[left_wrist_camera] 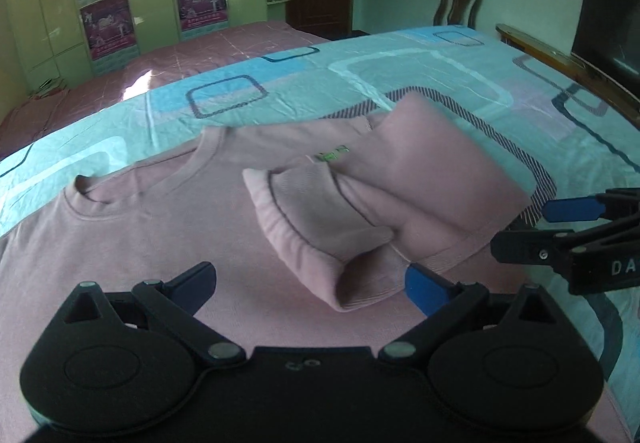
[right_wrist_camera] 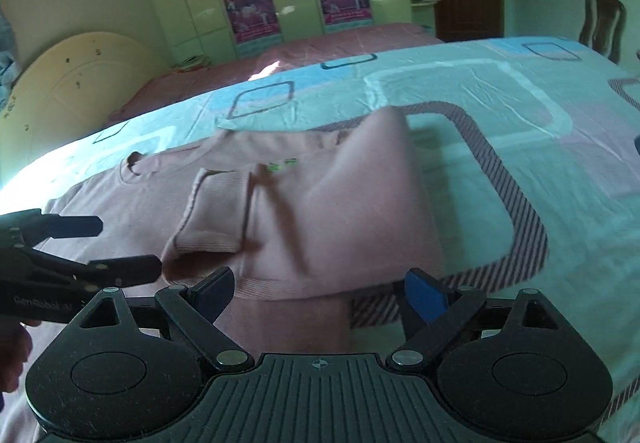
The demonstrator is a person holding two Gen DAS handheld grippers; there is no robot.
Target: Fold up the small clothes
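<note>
On the bed (left_wrist_camera: 460,55), a pink sweatshirt (left_wrist_camera: 168,227) is lying partly folded — sleeve across its chest. Left hand-held gripper (left_wrist_camera: 310,283) and right hand-held gripper (right_wrist_camera: 320,289) are hovering wide open — holding nothing.

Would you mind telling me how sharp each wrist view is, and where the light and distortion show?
Left wrist view: the folded sleeve of the pink sweatshirt looks softly smeared, the left gripper sharp; a sunlit patch glares on the far pink bed. Right wrist view: the sweatshirt's folded part is blurred, the right gripper crisp; the bedsheet edge bows from fisheye, corners vignetted.
</note>
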